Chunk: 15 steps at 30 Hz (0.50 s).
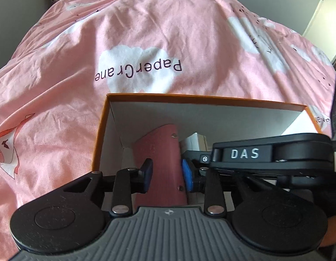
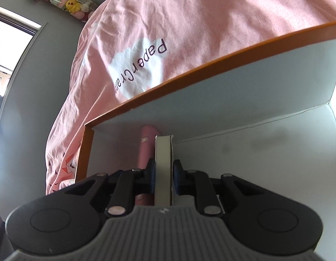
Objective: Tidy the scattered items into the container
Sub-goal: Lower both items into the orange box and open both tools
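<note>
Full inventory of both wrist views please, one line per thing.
Bedsheet: 1, pink with white clouds and "PaperCrane" print, under and behind everything.
Box: 1, orange outside, white inside, open, on the bedsheet.
Case: 1, pinkish red, inside the box by its left wall.
Book: 1, white cover, cream page edge, inside the box beside the case.
Plush toys: several, mixed colours, in a clear tube against the grey wall.
Window: 1, bright, far left.
Left gripper: black, blue pads, jaws open over the case.
Right gripper: black, jaws shut on the book.
</note>
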Tool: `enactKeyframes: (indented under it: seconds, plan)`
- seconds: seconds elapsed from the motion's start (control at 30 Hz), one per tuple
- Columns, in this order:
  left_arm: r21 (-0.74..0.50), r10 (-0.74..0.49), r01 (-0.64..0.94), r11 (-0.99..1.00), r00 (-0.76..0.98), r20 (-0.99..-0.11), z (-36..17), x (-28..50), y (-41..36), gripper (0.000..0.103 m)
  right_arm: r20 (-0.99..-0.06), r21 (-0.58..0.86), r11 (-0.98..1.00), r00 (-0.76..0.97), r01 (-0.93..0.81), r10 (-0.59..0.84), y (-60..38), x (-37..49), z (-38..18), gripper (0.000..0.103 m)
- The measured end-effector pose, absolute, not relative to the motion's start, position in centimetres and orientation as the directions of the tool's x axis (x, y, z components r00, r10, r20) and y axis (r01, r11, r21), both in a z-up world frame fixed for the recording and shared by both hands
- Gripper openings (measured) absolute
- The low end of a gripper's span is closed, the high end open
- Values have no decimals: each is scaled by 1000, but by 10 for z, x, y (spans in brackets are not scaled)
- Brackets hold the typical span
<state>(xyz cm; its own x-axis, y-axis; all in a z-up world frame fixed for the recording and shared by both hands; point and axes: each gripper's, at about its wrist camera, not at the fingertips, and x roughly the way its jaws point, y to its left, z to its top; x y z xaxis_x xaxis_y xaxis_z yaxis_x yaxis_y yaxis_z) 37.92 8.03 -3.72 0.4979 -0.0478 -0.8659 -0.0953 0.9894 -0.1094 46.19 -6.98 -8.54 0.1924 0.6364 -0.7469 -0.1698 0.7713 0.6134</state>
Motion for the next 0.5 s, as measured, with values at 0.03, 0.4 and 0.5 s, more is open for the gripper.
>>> enactKeyframes:
  seconds: [0.03, 0.4, 0.5]
  plan:
    - [-110, -49, -92, 990, 500, -865, -34, 377, 82, 39, -750, 611, 774, 190, -169, 634, -69, 462, -85, 19]
    - [-90, -13, -103, 991, 585, -811, 13, 346, 126, 56, -779, 568, 803, 195, -180, 595, -37, 455, -75, 20]
    - [-89, -13, -104, 991, 573, -820, 6, 339, 134, 56, -772, 568, 798, 208, -199, 601, -29, 449, -72, 22]
